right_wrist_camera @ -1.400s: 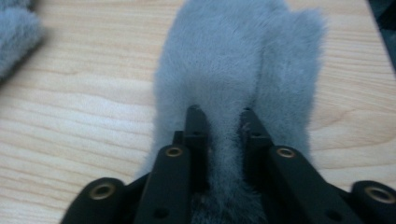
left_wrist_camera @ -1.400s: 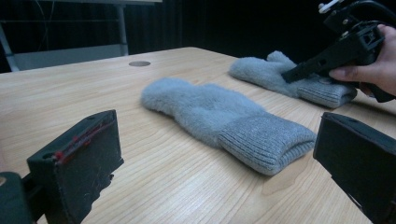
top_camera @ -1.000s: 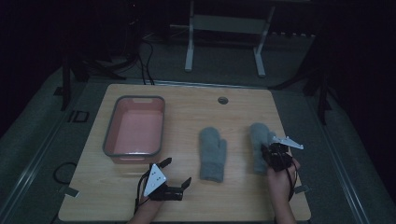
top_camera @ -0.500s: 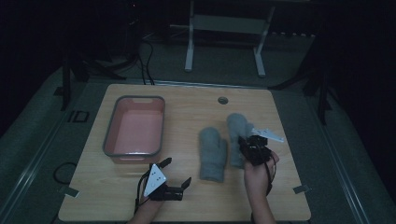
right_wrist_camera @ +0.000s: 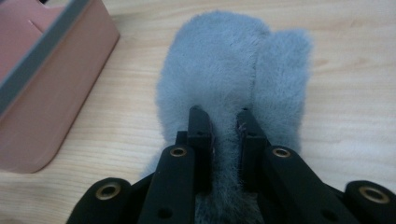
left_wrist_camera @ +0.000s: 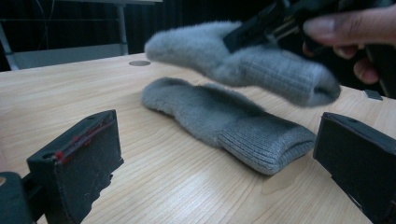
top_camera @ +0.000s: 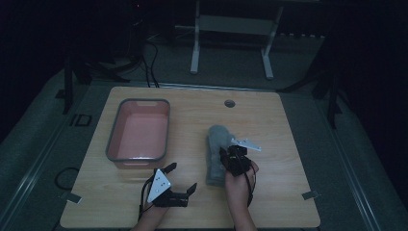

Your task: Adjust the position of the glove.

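Two grey fuzzy mittens are on the wooden table (top_camera: 288,120). One mitten (top_camera: 213,172) lies flat near the middle (left_wrist_camera: 224,119). The other mitten (top_camera: 219,136) hangs just above it (left_wrist_camera: 243,60), pinched by my right gripper (top_camera: 234,156), whose jaws are shut on the fabric near the cuff (right_wrist_camera: 223,116). In the right gripper view the held mitten (right_wrist_camera: 224,60) stretches ahead with its thumb to the right. My left gripper (top_camera: 182,176) rests on the table near the front edge, open and holding nothing (left_wrist_camera: 219,163), and faces the cuff of the lying mitten.
A pink tray (top_camera: 111,139) with a grey rim stands at the left of the table, and its corner (right_wrist_camera: 42,84) is close to the held mitten. A small round hole (top_camera: 229,103) marks the table's far side. Dark floor and a metal stand lie beyond.
My right hand has carried its mitten leftwards from the table's right side to just over the other mitten. The left gripper has stayed where it was.
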Tool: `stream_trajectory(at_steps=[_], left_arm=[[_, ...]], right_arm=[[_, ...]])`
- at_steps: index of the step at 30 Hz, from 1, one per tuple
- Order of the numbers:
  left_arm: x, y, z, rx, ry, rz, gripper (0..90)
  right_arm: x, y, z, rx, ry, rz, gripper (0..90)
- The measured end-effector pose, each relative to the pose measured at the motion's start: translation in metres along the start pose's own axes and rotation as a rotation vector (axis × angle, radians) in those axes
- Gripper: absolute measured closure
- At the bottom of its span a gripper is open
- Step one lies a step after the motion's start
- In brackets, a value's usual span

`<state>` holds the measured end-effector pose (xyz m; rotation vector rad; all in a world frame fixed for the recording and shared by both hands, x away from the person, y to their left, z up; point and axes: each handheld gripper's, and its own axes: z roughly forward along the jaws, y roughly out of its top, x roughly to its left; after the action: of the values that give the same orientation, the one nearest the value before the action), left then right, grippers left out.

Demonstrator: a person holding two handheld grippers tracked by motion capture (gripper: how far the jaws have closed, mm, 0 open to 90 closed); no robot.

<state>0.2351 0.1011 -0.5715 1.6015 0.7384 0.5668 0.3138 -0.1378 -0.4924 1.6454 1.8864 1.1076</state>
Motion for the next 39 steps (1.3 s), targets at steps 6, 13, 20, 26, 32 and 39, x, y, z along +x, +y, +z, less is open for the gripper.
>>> stream_trajectory(at_steps=[6,13,20,26,32,39], left_arm=[[0.0,0.0,0.0,0.001,0.0,0.005,1.3],[0.0,0.0,0.0,0.005,0.002,0.004,1.2],[0.0,0.0,0.001,0.006,-0.002,0.003,1.2],[-0.001,0.0,0.001,0.008,-0.003,0.008,1.2],[0.001,0.0,0.001,0.01,-0.011,-0.01,1.2],[0.005,0.001,0.002,0.024,-0.008,-0.03,1.2]], right_arm=[[0.003,-0.014,0.014,0.033,-0.004,0.021,79.3],[0.004,-0.027,0.028,0.055,-0.016,0.006,75.0],[-0.003,-0.02,0.022,0.042,0.032,-0.004,55.4],[-0.013,-0.002,0.016,0.019,0.119,-0.083,44.1],[-0.027,0.018,0.016,-0.01,0.167,-0.15,30.6],[-0.034,0.05,0.019,0.039,0.253,-0.27,13.7]])
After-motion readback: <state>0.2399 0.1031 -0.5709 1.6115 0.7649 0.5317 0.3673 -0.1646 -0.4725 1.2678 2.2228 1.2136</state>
